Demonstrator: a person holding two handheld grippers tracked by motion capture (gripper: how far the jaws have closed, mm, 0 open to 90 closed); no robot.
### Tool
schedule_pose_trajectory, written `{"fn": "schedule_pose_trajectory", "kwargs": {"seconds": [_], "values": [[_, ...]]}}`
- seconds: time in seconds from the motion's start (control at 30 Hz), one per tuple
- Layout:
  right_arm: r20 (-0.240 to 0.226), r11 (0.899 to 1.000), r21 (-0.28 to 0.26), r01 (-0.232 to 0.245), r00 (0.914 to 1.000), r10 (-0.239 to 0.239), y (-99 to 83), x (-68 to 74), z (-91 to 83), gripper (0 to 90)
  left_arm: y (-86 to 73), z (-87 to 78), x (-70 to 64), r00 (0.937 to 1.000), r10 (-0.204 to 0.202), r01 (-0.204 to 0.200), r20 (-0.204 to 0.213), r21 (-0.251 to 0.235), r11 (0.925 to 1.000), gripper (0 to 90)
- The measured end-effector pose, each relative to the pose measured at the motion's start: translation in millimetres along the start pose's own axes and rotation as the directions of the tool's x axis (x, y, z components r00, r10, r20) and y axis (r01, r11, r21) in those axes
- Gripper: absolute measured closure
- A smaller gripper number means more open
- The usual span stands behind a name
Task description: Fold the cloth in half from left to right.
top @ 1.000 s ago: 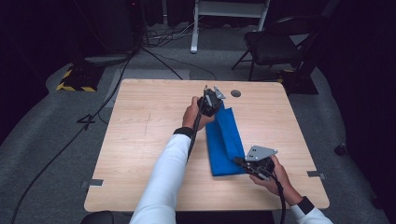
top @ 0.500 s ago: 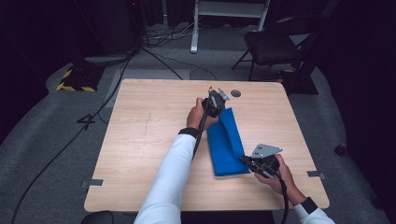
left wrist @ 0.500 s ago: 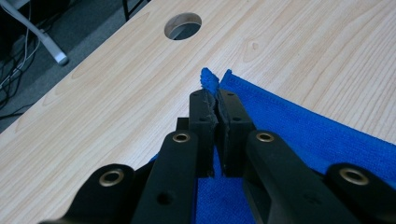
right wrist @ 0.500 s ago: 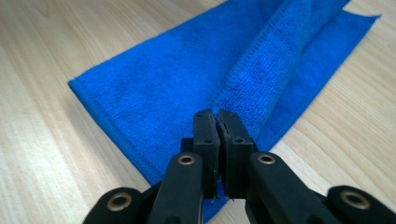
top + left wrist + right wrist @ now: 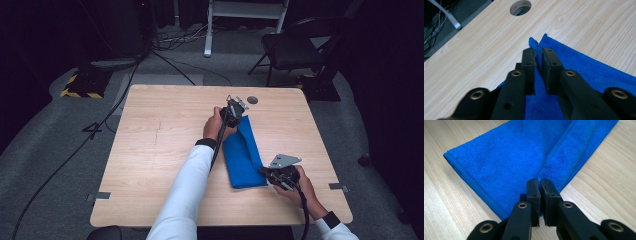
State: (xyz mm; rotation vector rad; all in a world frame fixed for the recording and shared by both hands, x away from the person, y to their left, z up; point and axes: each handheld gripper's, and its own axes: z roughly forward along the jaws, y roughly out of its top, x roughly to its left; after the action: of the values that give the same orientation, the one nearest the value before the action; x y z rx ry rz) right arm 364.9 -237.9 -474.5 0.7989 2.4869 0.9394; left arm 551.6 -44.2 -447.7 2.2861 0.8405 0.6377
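On the right half of the pale wooden table (image 5: 165,150), at about 4 o'clock from its centre, lies the blue microfibre cloth (image 5: 242,155), folded into a long strip running from 12 to 6 o'clock. I judge the step in hand to be folding it over, with 1 corner in each tool.

My left gripper (image 5: 234,111) sits at the far end of the strip; in the left gripper view its jaws are nearly closed with a pinch of cloth edge (image 5: 535,50) caught between them, just short of the round cable hole (image 5: 520,7) at 12 o'clock. My right gripper (image 5: 274,172) is at the near end, at the strip's 5 o'clock corner; the right gripper view shows its jaws pressed almost together on the cloth's hem (image 5: 540,178), with only a thin slit between the pads.

To do this well, I would keep both pinches firm and the 2 ends level, so the layers do not slide apart. I would hold light tension along the strip, enough to keep it flat but not enough to tug the hem out of either grip. The left hold looks shallow, on the very tip of the corner, so I would move it slowly. Before letting go I would line up the edges, then lower them onto the wood.
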Motion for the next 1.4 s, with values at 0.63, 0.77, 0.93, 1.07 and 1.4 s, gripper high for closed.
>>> {"fn": "schedule_pose_trajectory", "kwargs": {"seconds": [0.63, 0.77, 0.93, 1.07, 1.4], "values": [[0.019, 0.999, 0.046, -0.02, 0.9996, 0.019, -3.5, 1.1, 1.5, 69.0, -18.6, -17.1, 5.0, 0.9998, -0.017, 0.017, -0.014, -0.048, 0.9987, 50.0], [0.038, 0.998, 0.042, -0.036, 0.9987, 0.034, -2.9, -0.3, -1.0, 64.3, -23.9, -24.1, 4.1, 0.9998, -0.02, 0.02, -0.003, -0.062, 0.9979, 43.9], [0.038, 0.998, 0.049, -0.038, 0.9986, 0.036, -4.1, -1.3, -0.1, 63.0, -35.7, -41.0, -6.1, 0.9983, 0.013, -0.009, 0.056, -0.073, 0.9973, 37.0], [0.041, 0.998, 0.053, -0.043, 0.9983, 0.041, -4.8, -2.8, 0.0, 60.7, -53.6, -60.4, -23.2, 0.9912, 0.071, -0.061, 0.111, -0.091, 0.994, 32.1], [0.036, 0.995, 0.075, -0.06, 0.9977, 0.058, -10.0, -6.4, -0.8, 42.7, -95.1, -101.4, -67.9, 0.9516, 0.153, -0.133, 0.267, -0.089, 0.987, 22.2]]}}
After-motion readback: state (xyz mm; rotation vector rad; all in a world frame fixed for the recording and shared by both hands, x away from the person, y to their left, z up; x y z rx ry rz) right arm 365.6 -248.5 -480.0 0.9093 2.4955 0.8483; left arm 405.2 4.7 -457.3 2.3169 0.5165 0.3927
